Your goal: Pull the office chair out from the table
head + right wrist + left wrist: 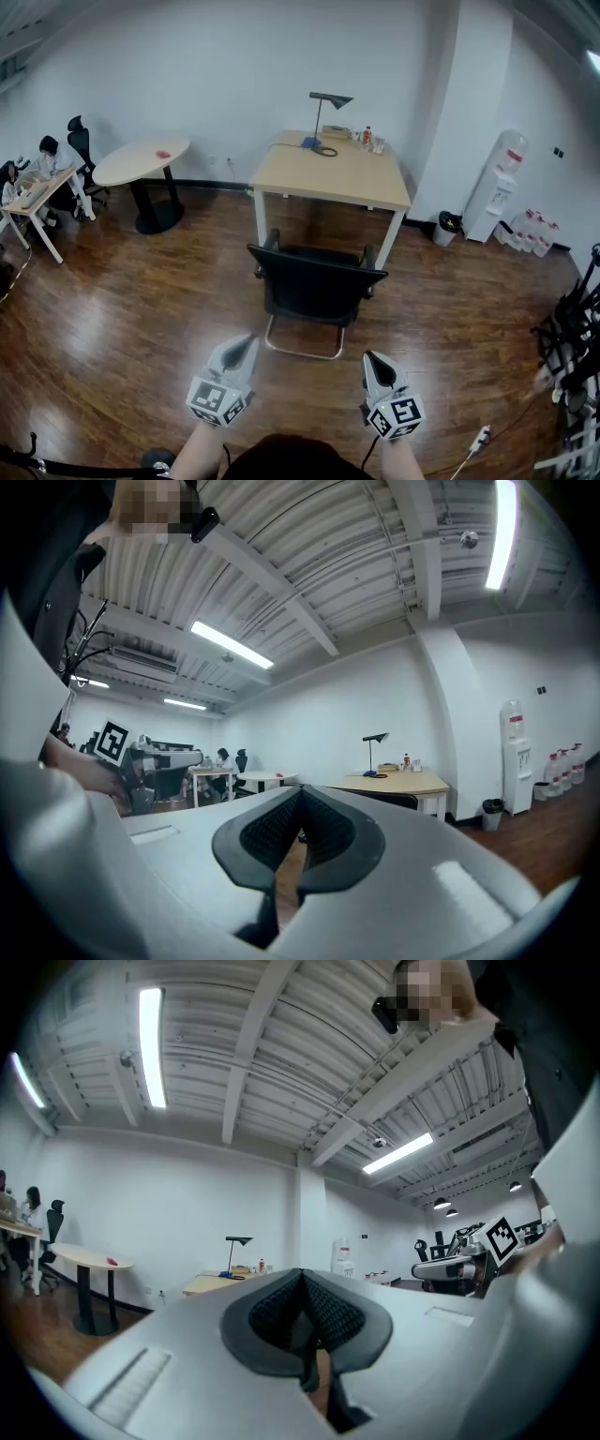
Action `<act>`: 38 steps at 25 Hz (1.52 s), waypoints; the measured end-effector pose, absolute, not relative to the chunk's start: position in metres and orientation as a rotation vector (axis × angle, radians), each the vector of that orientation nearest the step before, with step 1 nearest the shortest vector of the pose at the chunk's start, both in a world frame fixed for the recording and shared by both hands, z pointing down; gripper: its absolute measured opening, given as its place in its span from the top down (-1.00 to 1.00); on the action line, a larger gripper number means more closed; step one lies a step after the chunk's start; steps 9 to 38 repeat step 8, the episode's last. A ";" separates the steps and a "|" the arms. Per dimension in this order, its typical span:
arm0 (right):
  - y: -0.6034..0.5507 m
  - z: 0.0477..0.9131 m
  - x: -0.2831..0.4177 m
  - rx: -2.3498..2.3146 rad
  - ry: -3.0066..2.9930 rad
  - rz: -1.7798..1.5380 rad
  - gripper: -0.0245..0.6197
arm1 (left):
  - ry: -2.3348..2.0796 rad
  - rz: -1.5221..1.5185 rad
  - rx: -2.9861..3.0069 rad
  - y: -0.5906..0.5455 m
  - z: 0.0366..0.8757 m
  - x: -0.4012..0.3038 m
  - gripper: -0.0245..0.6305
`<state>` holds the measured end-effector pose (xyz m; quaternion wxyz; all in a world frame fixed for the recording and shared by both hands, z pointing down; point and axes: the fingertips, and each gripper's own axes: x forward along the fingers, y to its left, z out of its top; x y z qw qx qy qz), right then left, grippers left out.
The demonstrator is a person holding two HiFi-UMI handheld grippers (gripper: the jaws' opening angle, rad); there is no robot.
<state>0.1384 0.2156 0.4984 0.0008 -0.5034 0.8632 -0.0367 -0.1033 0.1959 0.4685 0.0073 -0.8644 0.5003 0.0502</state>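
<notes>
The office chair [317, 281] is black on a silvery sled frame. The table [328, 173] has a pale wood top and white legs, and its desk lamp [323, 112] is black. The floor [112, 309] is glossy reddish-brown plank. The left gripper [246, 343] and right gripper [371, 357] are light grey — cubes white with black square markers, pads [272, 1321] black with a fine grid. The round table [141, 161] is pale-topped on a black pedestal, and the water dispenser [502, 178] is white with red.

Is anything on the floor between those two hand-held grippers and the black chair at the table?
Nothing visible does. Only bare wooden floor lies between the left hand-held gripper, the right hand-held gripper and the office chair, which stands at the table with its back towards them.
</notes>
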 end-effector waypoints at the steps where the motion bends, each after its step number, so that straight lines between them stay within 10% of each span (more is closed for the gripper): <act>1: 0.216 0.498 0.136 -1.576 2.713 -0.114 0.89 | 1.561 0.156 -2.707 0.196 0.470 -0.104 0.92; 38: 0.220 0.494 0.134 -1.576 2.696 -0.108 0.89 | 1.536 0.178 -2.734 0.198 0.474 -0.100 0.92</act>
